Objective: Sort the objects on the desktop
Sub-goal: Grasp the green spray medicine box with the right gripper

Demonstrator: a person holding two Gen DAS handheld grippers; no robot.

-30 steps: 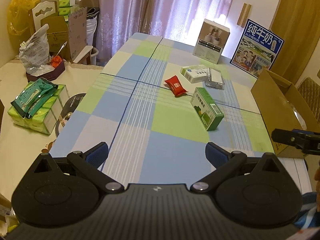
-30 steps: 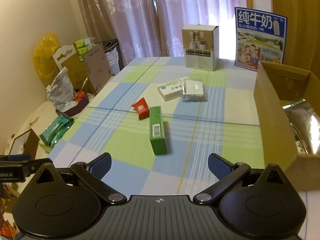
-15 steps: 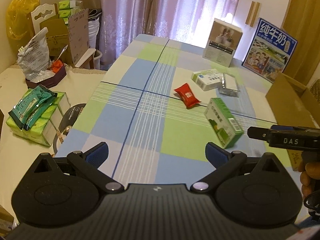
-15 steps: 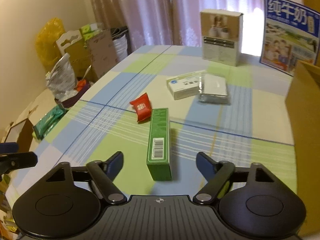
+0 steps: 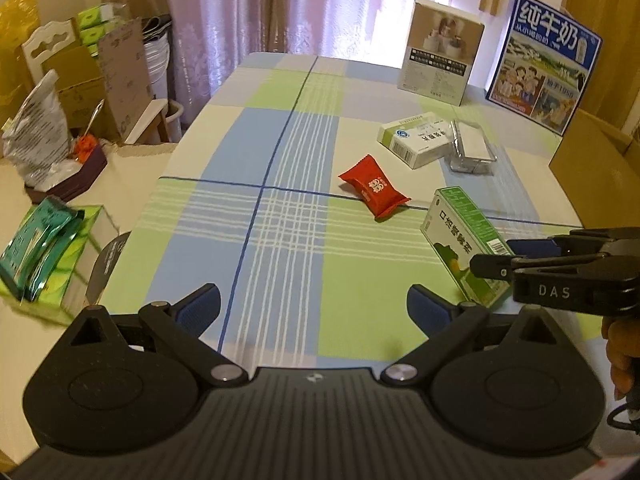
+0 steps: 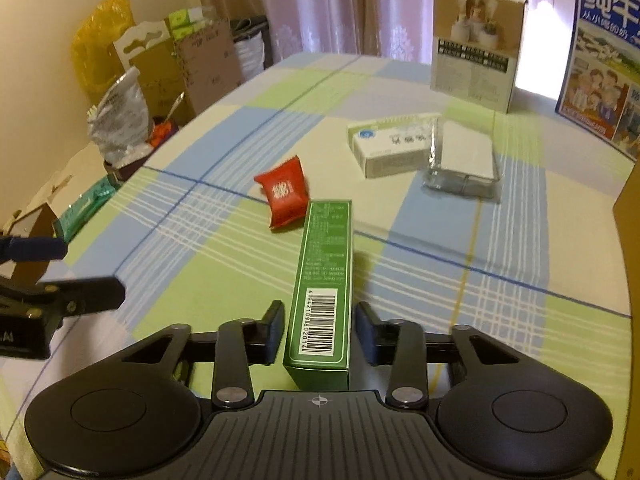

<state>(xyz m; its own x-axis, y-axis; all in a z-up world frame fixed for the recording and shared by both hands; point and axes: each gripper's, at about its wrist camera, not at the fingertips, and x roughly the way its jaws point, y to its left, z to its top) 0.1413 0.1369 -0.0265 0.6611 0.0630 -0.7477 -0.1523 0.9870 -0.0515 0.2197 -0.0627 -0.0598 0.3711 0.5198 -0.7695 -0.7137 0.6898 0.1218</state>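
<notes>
- Since the earlier frames, both grippers have come lower and nearer the things on the checked tablecloth (image 5: 280,264); the right gripper (image 6: 320,332) has just been closing, with the green box (image 6: 326,280) now between its pads.
- The right pads are sitting just beside the box's two long sides; whether they are actually pressing on it is hard to tell.
- The left gripper (image 5: 314,304) is hanging wide open over bare cloth, holding nothing.
- One green box is lying near the front edge; one red packet (image 5: 374,188) is lying just beyond it.
- Farther back, one white box (image 5: 416,142) and one clear case (image 5: 472,150) are touching.
- Two larger boxes are standing upright at the far end: one beige (image 5: 440,50), one blue (image 5: 542,64).
</notes>
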